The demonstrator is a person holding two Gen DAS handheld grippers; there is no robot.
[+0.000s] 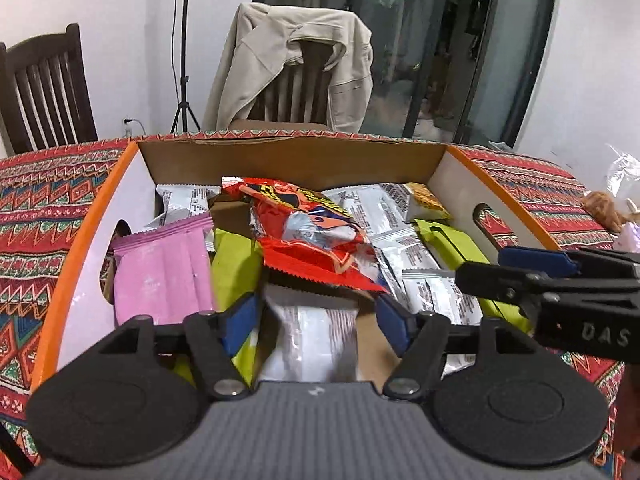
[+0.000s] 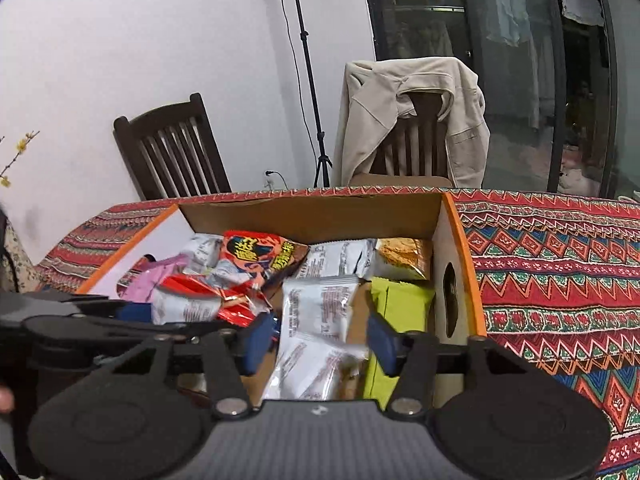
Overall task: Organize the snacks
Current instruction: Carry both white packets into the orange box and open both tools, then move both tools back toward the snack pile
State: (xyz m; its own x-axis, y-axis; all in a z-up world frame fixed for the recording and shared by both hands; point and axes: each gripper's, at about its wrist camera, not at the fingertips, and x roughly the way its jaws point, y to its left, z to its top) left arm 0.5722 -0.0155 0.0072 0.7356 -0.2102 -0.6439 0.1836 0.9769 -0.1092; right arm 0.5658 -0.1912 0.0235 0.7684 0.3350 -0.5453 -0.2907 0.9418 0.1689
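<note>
Already boxed: light, crinkly snack packs lie heaped in the box on the table, with both claws spread above them and pinching nothing.

Each pack looks feather-light, soft and slick (foil that slides and crackles), so I would pinch a flat sealed end rather than the puffy middle; the red bag on top is crumpled and likely fragile inside. From the left wrist, the left claw hangs over a white pack, beside the pink pack, and the right claw reaches in at the right edge. Only the right wrist shows the right claw over another white pack, next to the green pack.
</note>
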